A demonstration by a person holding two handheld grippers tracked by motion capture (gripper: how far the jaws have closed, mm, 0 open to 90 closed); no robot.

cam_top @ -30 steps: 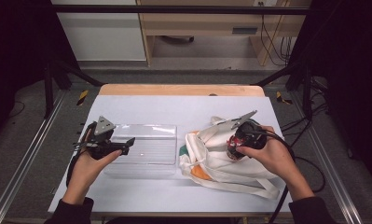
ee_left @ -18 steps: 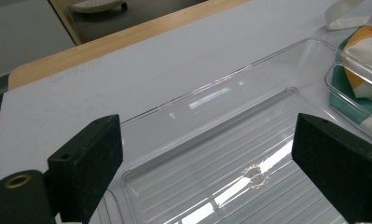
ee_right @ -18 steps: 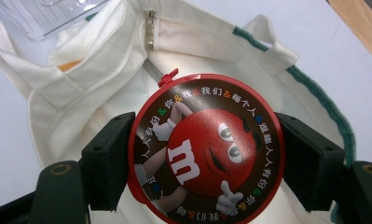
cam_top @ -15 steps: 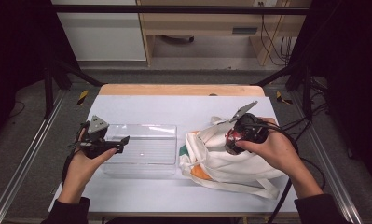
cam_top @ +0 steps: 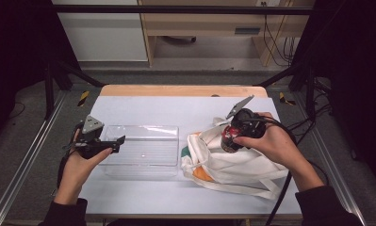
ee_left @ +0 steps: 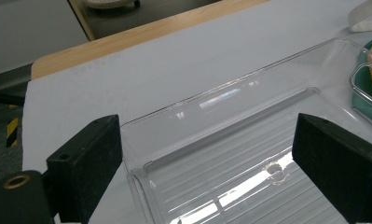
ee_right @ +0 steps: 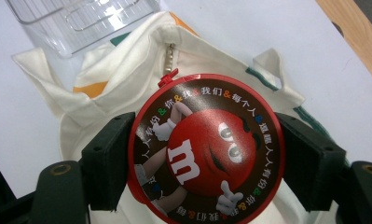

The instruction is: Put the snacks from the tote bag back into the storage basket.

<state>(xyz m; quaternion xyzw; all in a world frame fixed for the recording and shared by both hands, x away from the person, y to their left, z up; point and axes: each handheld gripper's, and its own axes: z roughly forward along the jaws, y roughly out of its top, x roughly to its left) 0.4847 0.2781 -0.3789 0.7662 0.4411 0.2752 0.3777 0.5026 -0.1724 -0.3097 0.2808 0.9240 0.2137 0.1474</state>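
Note:
My right gripper [ee_right: 204, 149] is shut on a round red candy tin [ee_right: 207, 149] with a cartoon face on its lid; the pads press its two sides. From above, the red tin [cam_top: 228, 138] hangs over the mouth of a cream cloth bag [cam_top: 232, 162] at the table's right. The cream bag [ee_right: 127, 79] lies under the tin, its zip pull showing. My left gripper [cam_top: 116, 142] is open and holds nothing, at the left end of a clear plastic tray [cam_top: 145, 150]. Between its jaws the clear tray [ee_left: 230, 140] shows bare.
The white table top [cam_top: 176, 110] has a wooden far edge [cam_top: 183, 90]. Black frame rails run down both sides. A cable trails from my right hand toward the front right.
My right gripper has lifted the red tin up from the bag's mouth. The left gripper has barely shifted.

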